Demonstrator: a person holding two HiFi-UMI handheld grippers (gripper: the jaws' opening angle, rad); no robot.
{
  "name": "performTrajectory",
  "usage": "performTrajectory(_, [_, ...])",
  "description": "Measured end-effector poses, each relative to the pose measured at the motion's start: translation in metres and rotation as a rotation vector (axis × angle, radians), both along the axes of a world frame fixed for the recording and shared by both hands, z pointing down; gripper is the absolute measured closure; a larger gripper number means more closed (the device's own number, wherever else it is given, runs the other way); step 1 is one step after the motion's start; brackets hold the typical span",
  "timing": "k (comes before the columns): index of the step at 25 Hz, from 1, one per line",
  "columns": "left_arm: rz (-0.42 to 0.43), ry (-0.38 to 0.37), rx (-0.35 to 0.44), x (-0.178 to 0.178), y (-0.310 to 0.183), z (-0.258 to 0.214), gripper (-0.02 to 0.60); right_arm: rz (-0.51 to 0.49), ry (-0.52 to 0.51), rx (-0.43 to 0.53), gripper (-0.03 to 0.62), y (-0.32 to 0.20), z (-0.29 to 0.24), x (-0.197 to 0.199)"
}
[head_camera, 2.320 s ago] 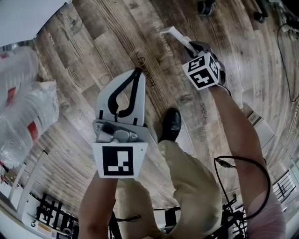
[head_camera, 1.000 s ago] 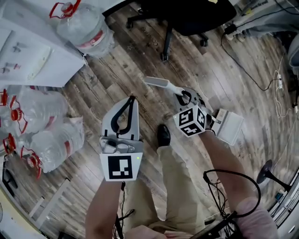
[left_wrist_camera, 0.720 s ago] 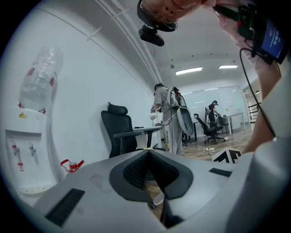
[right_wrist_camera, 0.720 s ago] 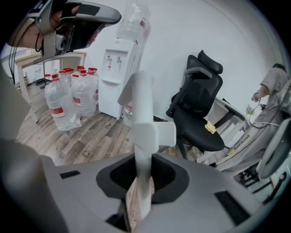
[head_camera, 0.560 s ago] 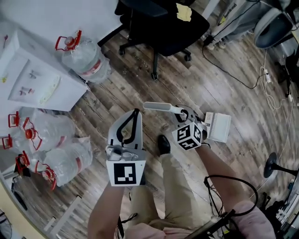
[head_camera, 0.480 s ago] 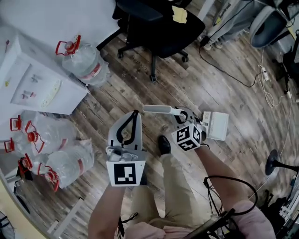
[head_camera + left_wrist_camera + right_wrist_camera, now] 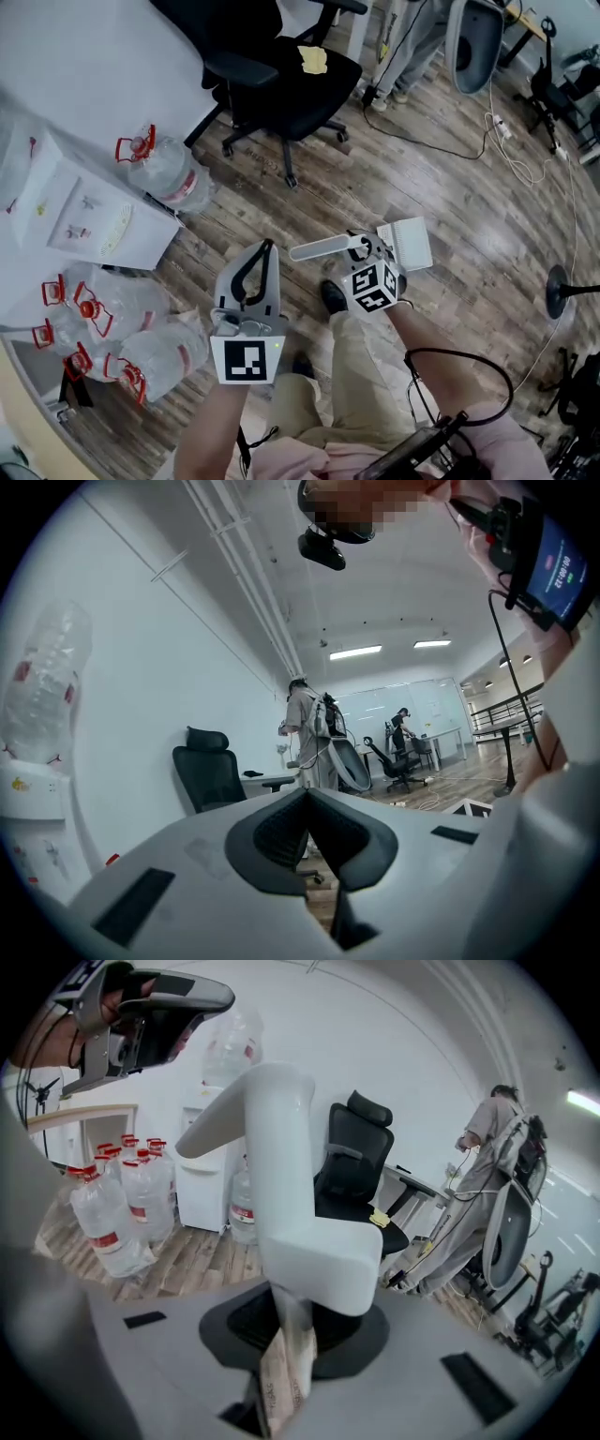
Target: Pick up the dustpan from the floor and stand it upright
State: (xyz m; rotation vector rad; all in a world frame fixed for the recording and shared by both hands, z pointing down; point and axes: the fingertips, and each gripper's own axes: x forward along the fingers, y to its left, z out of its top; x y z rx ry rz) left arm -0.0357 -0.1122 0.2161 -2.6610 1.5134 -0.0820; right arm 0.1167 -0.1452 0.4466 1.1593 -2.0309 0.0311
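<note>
We are logging the right gripper [image 7: 292, 1358] with its jaws pinching a white plastic long-handled dustpan [image 7: 292, 1194] between handle and pan. In the head view it is holding the dustpan [image 7: 405, 244] clear of the brown wood-plank floor [image 7: 450, 187], with the handle pointing toward the left gripper [image 7: 268, 247]. We are noting the left gripper [image 7: 307, 808] with jaws meeting and nothing between them. A black office chair [image 7: 272, 89] is standing well beyond.

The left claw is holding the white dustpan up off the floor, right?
No, the right claw is holding the white dustpan up off the floor. The right gripper view shows it pinched in that claw.
</note>
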Motion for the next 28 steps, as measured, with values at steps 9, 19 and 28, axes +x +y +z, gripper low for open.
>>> performTrajectory(9, [0.110,0.017,0.006,0.026,0.064,-0.037,0.572,0.119,-0.133,-0.021,0.531,0.056,-0.030,0.009])
performTrajectory(19, [0.139,0.007,-0.037,0.047,0.097,-0.062,0.572,0.148,-0.241,-0.053,0.533,0.105,-0.053,0.012])
performTrajectory(28, [0.129,-0.020,-0.043,0.077,0.118,-0.081,0.572,0.161,-0.351,-0.077,0.533,0.130,-0.068,0.034])
